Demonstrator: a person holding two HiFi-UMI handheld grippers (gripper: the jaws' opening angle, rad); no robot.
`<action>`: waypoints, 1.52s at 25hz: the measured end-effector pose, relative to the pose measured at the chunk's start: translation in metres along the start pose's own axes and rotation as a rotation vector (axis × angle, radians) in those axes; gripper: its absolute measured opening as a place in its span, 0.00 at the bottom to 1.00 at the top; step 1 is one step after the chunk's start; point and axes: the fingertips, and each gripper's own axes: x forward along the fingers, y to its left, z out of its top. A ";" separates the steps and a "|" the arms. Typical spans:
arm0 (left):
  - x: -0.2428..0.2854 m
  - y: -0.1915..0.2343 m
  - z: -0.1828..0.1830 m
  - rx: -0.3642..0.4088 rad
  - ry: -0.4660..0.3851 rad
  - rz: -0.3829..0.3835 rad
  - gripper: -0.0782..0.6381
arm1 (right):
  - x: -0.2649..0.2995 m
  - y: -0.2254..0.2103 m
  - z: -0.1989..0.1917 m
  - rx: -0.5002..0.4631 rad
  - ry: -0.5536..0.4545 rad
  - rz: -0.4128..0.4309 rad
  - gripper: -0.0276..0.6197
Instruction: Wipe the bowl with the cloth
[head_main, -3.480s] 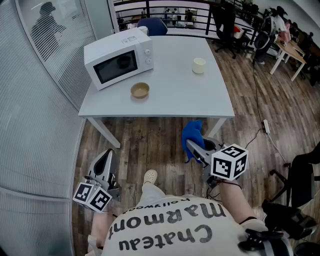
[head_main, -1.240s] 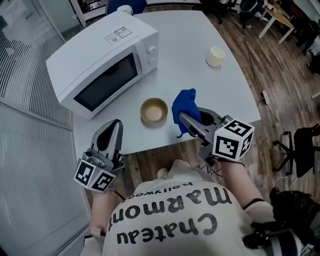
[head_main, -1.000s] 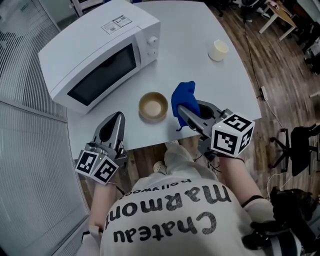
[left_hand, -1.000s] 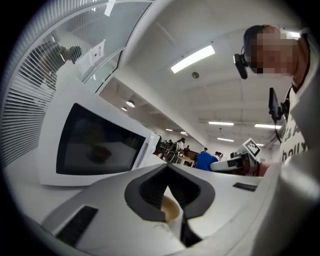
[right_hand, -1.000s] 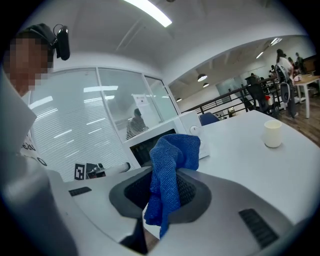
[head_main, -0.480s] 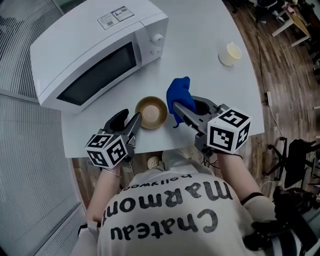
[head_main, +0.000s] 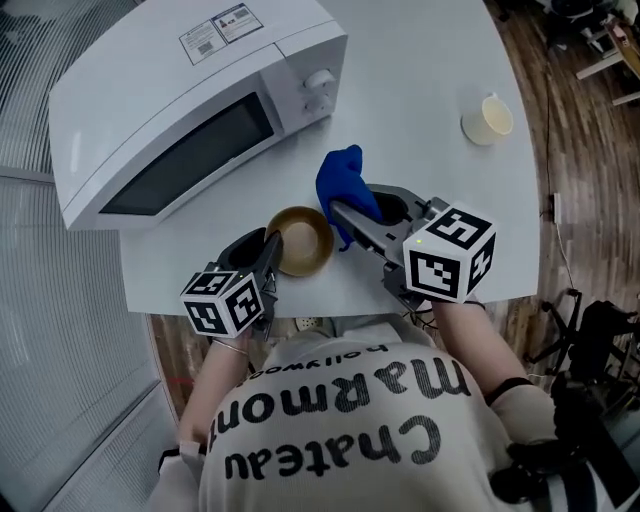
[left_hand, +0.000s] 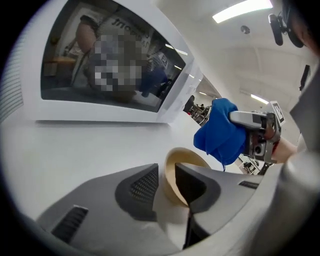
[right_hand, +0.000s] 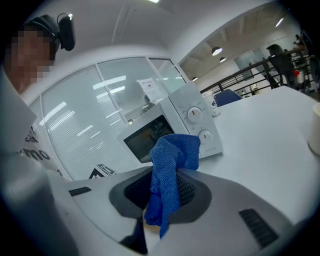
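Observation:
A tan bowl (head_main: 300, 240) sits near the front edge of the white table (head_main: 430, 150), tipped toward my left gripper (head_main: 268, 250). In the left gripper view the bowl (left_hand: 186, 159) has its rim between the jaws of the left gripper (left_hand: 167, 176). Those jaws have just been closing and now pinch the rim. My right gripper (head_main: 350, 207) is shut on a blue cloth (head_main: 340, 185), held just right of the bowl and slightly above it. The cloth (right_hand: 170, 165) hangs bunched between the right gripper's (right_hand: 165, 192) jaws. It also shows as a blue cloth (left_hand: 220, 131) in the left gripper view.
A white microwave (head_main: 190, 110) stands directly behind the bowl, door shut. A cream cup (head_main: 487, 118) sits at the table's far right. The table's front edge runs just under both grippers, with wooden floor beyond its right side.
My left gripper came down and forward to the table and closed its jaws round the bowl's rim, and the bowl now tilts. The right gripper carried the cloth left, closer to the bowl.

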 end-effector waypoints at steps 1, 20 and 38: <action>0.000 0.002 -0.002 -0.002 0.006 0.013 0.24 | 0.003 0.000 -0.002 0.002 0.007 0.010 0.14; -0.033 -0.051 0.072 0.279 -0.257 -0.022 0.13 | 0.025 0.088 -0.024 -0.107 0.072 0.164 0.14; -0.136 -0.060 0.087 0.546 -0.306 0.148 0.14 | 0.050 0.137 -0.016 -0.237 0.045 -0.079 0.14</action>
